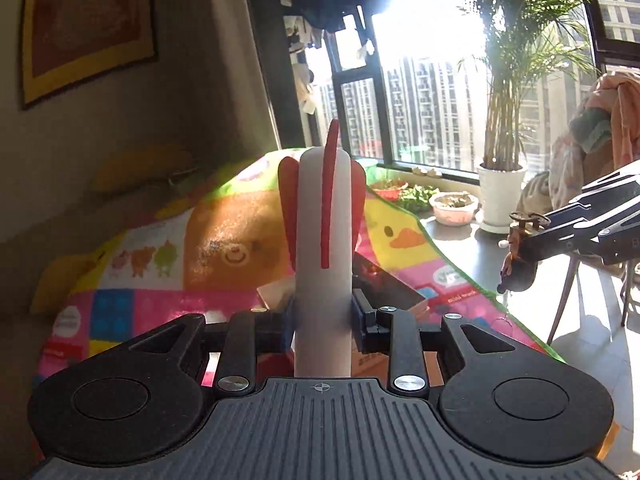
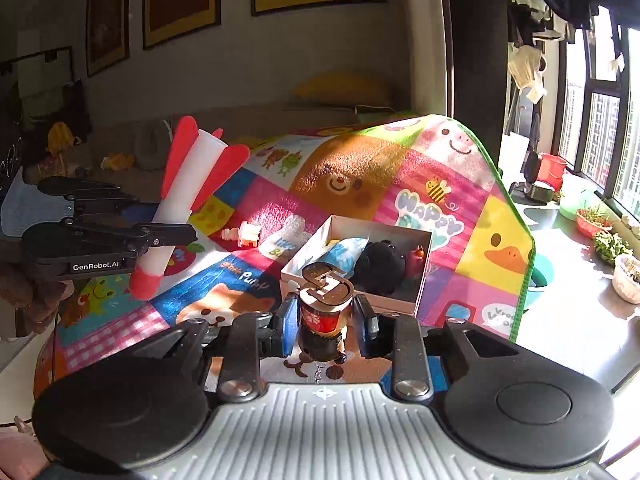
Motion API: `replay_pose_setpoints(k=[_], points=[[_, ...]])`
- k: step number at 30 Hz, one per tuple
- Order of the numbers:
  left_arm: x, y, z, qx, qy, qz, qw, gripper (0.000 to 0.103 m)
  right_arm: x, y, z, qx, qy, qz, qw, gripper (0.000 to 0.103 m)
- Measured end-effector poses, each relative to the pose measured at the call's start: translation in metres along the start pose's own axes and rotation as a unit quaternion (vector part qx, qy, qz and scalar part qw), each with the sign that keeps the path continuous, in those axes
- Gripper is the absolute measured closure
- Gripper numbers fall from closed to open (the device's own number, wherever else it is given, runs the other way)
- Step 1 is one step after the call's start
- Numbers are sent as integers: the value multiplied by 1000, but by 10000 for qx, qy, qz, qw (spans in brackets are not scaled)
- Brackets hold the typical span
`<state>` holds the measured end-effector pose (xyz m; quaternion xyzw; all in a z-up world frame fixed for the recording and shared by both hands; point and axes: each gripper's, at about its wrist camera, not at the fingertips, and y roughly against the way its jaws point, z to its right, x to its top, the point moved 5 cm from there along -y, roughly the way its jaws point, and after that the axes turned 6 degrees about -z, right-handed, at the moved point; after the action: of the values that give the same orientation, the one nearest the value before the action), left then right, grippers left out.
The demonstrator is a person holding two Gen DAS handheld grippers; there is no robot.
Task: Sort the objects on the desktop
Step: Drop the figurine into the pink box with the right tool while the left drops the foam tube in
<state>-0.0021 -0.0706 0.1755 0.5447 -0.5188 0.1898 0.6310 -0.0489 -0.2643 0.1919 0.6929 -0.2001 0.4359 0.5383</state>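
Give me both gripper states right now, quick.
Left gripper: closed on the white and red foam rocket, lifted off the mat.
Right gripper: closed on the small dark figurine, also held above the mat.

So the left gripper [image 2: 168,236] sits off to the left with the toy rocket [image 2: 188,196] clamped in it, up above the play mat [image 2: 360,184]. The right gripper [image 2: 326,320] pinches a small figurine [image 2: 325,312], right in front of the open box [image 2: 424,276] on the mat. A plush toy [image 2: 380,266] lies in that box, loose bits [image 2: 248,236] on the mat to its left.
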Motion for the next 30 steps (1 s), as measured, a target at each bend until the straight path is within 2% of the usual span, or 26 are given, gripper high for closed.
replay_pose_setpoints(k=[3, 8, 10, 11, 12, 14, 17, 21, 25, 30], points=[[26, -42, -14, -425, 410, -80, 9982, 71, 38, -11, 19, -60, -193, 178, 9996, 75], [54, -123, -26, -959, 823, -182, 9918, 71, 81, -61, 47, 29, -442, 70, 9990, 75], [57, -165, -28, -1159, 905, -399, 9883, 67, 89, -90, 56, 19, -534, -64, 9985, 75], [55, -181, -29, -1177, 933, -523, 9873, 57, 91, -107, 60, 44, -615, -181, 9979, 75], [51, -193, -33, -1109, 974, -627, 9871, 48, 90, -127, 66, 85, -698, -359, 9969, 75], [38, -203, -44, -931, 1085, -763, 9868, 43, 86, -162, 77, -55, -858, -638, 9943, 74], [5, -194, -64, -668, 1276, -952, 9850, 23, 76, -193, 94, -352, -949, -795, 9917, 72], [-50, -164, -87, -125, 1242, -1153, 9855, 11, 69, -211, 109, -321, -1192, -819, 9890, 72], [-88, -140, -96, 202, 1402, -1215, 9824, 7, 73, -230, 110, -136, -1398, -778, 9870, 72], [-114, -113, -104, 315, 1876, -1143, 9751, 5, 75, -264, 77, -28, -1104, -966, 9892, 74]])
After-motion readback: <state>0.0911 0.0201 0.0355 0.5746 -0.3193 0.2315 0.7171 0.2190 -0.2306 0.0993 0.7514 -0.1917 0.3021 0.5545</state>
